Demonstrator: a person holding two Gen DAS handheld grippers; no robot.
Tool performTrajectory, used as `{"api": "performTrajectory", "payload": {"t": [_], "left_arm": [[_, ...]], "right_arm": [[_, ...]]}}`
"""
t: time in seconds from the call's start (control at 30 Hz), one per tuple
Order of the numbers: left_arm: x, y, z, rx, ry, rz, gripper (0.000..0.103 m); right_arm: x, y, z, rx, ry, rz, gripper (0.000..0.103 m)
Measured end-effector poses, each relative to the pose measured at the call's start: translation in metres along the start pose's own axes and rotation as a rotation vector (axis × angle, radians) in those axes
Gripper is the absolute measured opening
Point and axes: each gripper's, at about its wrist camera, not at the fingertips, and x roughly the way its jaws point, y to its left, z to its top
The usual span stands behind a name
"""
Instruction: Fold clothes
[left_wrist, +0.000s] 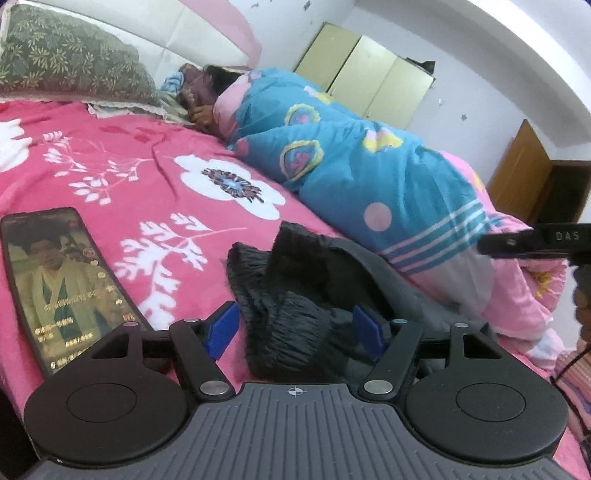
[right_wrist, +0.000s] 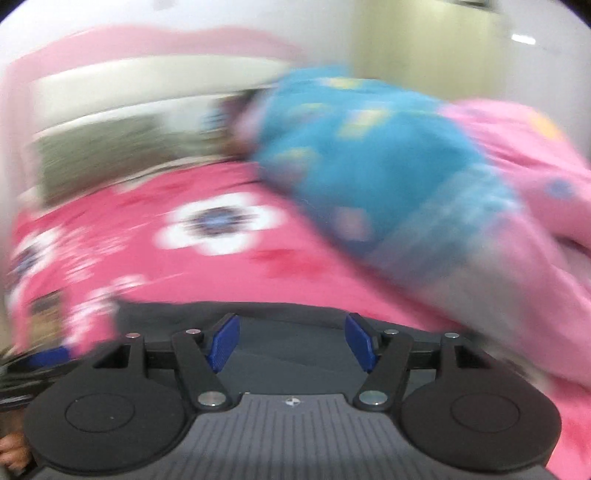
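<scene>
- Left gripper (left_wrist: 295, 332): jaws spread wide, blue ribbed pads (left_wrist: 221, 330) well apart, gripping nothing.
- Between those pads, a crumpled dark garment (left_wrist: 295, 295) heaped on the bed, black and fuzzy with a ribbed, knit-like texture on its near folds, smoother grey cloth on its far right side.
- Right pad at, or just over, the grey edge of the garment; contact impossible to tell. Left pad over bare sheet just beside the fuzzy folds.
- Right gripper (right_wrist: 293, 341): jaws likewise released and wide, blue pads (right_wrist: 360, 341) holding nothing, a flat stretch of smooth grey fabric (right_wrist: 288, 350) lying under and between them. Whole right wrist view heavily smeared by motion blur, so touching or hovering cannot be told.
- In the left wrist view, at the far right edge over the pink bedding: a black part lettered "DAS" (left_wrist: 535, 242).
- Bed sheet (left_wrist: 129, 147): bright pink cotton-looking cloth, printed with large white flowers and leafy sprigs, lightly creased.
- Phone (left_wrist: 66, 288): flat, dark, rounded rectangle lying face up on the sheet to the left of the garment, screen lit with a video.
- Quilt (left_wrist: 351, 155): puffy, blue with pink dots, yellow shapes and white stripes, pink lining at its edges, bunched along the far side of the bed over a lying person (left_wrist: 207, 96).
- Pillow (left_wrist: 66, 51): dark green, leaf-patterned, with a lace-like trim, against a padded white headboard (left_wrist: 177, 26).
- Behind: pale yellow-green cabinet doors (left_wrist: 369, 74) against a white wall.
</scene>
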Motion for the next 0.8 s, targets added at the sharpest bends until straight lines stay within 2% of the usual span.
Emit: {"api": "performTrajectory", "payload": {"t": [0.07,0.13,0.23,0.3,0.33,0.37,0.43,0.63,0.8], "left_arm": [[0.005,0.003,0.002,-0.001,0.007,0.005,0.055],[0.01,0.006,0.005,-0.002,0.014,0.011,0.049],[0.015,0.005,0.003,0.017,0.036,0.005,0.038],[0.019,0.004,0.0,0.027,0.056,-0.002,0.032],[0.021,0.004,-0.001,0.032,0.066,-0.005,0.031],[0.021,0.003,-0.002,0.04,0.07,-0.004,0.03],[0.022,0.003,-0.003,0.048,0.08,-0.006,0.028],[0.021,0.004,-0.005,0.051,0.089,-0.009,0.022],[0.018,0.004,-0.006,0.053,0.077,-0.001,0.019]], "right_arm": [[0.025,0.026,0.008,-0.074,0.028,0.108,0.066],[0.049,0.049,0.014,-0.148,0.062,0.187,0.066],[0.08,0.072,0.017,-0.244,0.115,0.254,0.061],[0.1,0.076,0.019,-0.261,0.167,0.289,0.056],[0.106,0.077,0.018,-0.27,0.182,0.29,0.048],[0.112,0.077,0.017,-0.278,0.195,0.289,0.031],[0.122,0.076,0.015,-0.294,0.213,0.275,0.012],[0.133,0.078,0.018,-0.352,0.166,0.277,0.008],[0.133,0.088,0.028,-0.433,0.109,0.352,0.008]]}}
